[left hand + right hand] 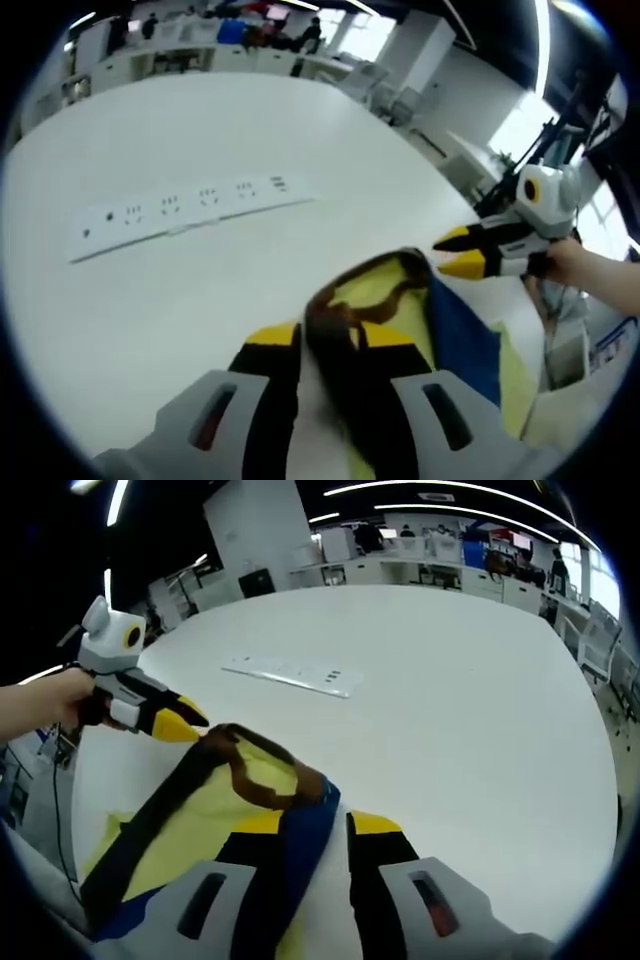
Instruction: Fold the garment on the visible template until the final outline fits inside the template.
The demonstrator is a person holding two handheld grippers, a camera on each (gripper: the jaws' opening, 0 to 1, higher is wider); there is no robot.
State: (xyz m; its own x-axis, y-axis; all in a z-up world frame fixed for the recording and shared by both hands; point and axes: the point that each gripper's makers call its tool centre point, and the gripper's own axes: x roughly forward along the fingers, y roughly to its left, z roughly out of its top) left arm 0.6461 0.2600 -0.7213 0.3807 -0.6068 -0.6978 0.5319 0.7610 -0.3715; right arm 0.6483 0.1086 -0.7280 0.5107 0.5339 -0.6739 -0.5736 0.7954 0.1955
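Yellow cloth with blue panel and dark brown trim: garment (400, 330), lying bunched on white table (200, 140), at near edge. Soft, light, limp by the look; likely to sag and slide on the smooth top, so best taken by the trim or a corner. Left gripper (330, 350) closed on brown trim of garment. Right gripper (315, 835) pinching blue edge (300, 850) of same garment, jaws close about the cloth. Beyond, well apart: white power strip (185, 212) flat on table. Template not made out with certainty; pale yellow sheet (520, 380) under garment possibly it. Fold unfinished, by judgement.
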